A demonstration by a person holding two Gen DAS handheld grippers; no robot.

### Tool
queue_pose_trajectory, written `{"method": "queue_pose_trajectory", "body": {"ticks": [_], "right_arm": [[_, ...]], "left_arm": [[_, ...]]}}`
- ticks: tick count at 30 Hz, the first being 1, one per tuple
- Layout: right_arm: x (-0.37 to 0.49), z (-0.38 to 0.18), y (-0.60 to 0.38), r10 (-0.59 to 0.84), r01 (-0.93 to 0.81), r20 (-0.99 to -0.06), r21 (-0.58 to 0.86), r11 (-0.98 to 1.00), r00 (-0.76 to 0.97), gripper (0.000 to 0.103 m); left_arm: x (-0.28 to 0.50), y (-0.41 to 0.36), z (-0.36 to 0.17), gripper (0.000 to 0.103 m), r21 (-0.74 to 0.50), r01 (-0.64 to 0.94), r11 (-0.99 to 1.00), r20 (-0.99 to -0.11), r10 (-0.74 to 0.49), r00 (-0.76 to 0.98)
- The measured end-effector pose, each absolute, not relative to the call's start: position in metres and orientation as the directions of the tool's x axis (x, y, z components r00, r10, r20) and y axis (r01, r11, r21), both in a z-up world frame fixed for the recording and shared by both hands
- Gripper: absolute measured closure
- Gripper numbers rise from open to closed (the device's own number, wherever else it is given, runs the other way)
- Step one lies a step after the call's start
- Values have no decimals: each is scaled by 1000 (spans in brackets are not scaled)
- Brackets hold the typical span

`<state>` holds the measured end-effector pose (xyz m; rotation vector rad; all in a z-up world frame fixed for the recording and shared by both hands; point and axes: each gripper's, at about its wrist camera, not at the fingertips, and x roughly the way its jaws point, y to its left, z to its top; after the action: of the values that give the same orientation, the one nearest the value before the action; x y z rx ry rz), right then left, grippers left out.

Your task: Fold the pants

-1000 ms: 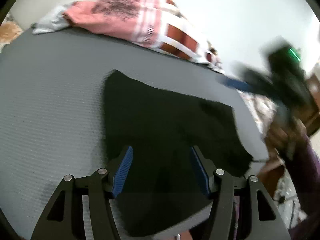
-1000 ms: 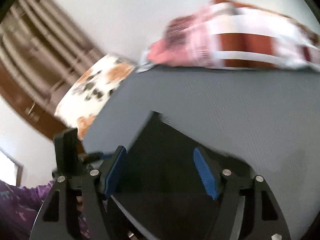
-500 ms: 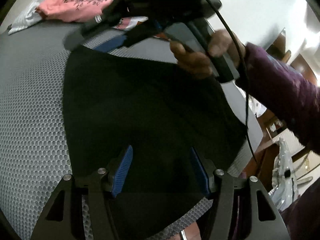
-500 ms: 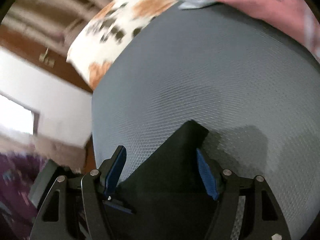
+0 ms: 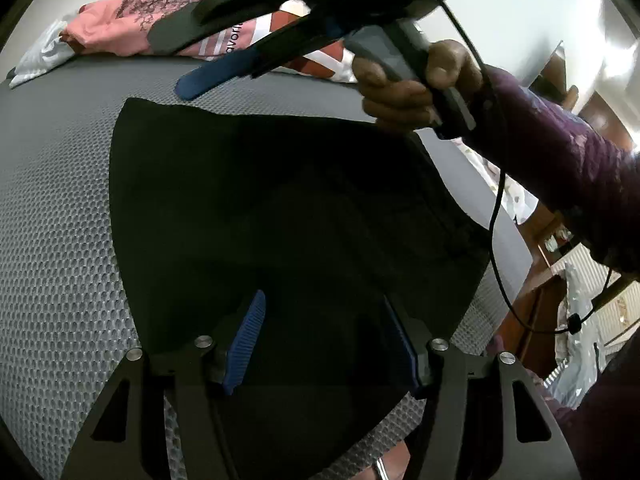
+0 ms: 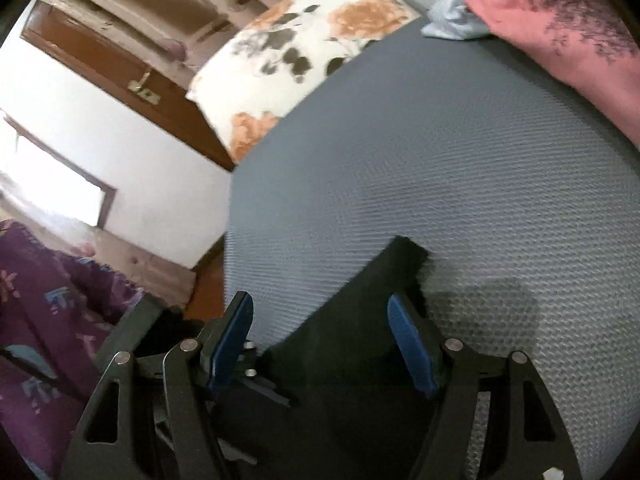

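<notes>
Black pants [image 5: 280, 208] lie folded flat on the grey mesh surface [image 5: 52, 184]. My left gripper [image 5: 324, 300] hovers open over their near edge, with nothing pinched between its blue pads [image 5: 246, 340]. In the left wrist view, a hand [image 5: 416, 80] holds my right gripper [image 5: 172, 66] above the far edge of the pants, its fingers apart and pointing left. The right wrist view shows the right gripper [image 6: 319, 302] open above a corner of the pants [image 6: 360, 320]; its pads do not press on the cloth.
A pile of pink, white and rust clothes [image 5: 168, 24] lies at the far edge of the surface, with a pale blue cloth [image 6: 456, 20] beside it. A floral pillow [image 6: 304, 52] sits past the left edge. A purple sleeve [image 5: 568, 184] and a cable [image 5: 500, 200] cross the right side.
The right gripper has swung in from the right, across the pants, to hang over their far left corner. The left gripper has come a little lower and closer to the cloth.
</notes>
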<state>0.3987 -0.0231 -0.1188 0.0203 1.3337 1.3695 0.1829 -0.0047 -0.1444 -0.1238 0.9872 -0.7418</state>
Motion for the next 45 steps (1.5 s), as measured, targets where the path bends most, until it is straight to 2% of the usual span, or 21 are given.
{"method": "queue_pose_trajectory", "body": {"ticks": [4, 8, 14, 19, 21, 23, 27, 31, 39, 45], "right_arm": [[400, -137, -8, 620, -690, -701, 642, 334, -352, 36], [420, -136, -24, 674, -646, -665, 674, 357, -322, 35], [419, -149, -8, 618, -639, -658, 706, 306, -431, 33], [429, -147, -9, 665, -577, -556, 785, 224, -499, 33], [434, -156, -1, 632, -592, -604, 759, 270, -486, 33], [431, -162, 6, 604, -589, -613, 760, 274, -509, 34], [421, -145, 8, 590, -671, -660, 698, 251, -465, 33], [417, -132, -10, 625, -668, -647, 698, 257, -436, 33], [383, -136, -11, 547, -705, -688, 671, 231, -476, 33], [415, -135, -29, 600, -687, -710, 643, 339, -369, 33]], "left_arm": [[187, -3, -144, 43, -421, 513, 748, -710, -624, 327], [188, -3, -144, 43, -431, 512, 743, -705, -632, 322], [187, -7, -143, 43, -415, 531, 739, -705, -630, 325], [189, -12, -143, 43, -425, 537, 729, -699, -641, 317], [189, -16, -142, 43, -418, 542, 729, -701, -639, 318], [188, -19, -142, 43, -411, 550, 727, -700, -638, 321], [187, -26, -140, 43, -413, 555, 722, -698, -642, 316], [188, -28, -141, 43, -418, 556, 718, -696, -647, 312], [188, -22, -141, 43, -416, 556, 719, -695, -646, 316], [190, -21, -139, 43, -417, 555, 720, -695, -646, 316]]}}
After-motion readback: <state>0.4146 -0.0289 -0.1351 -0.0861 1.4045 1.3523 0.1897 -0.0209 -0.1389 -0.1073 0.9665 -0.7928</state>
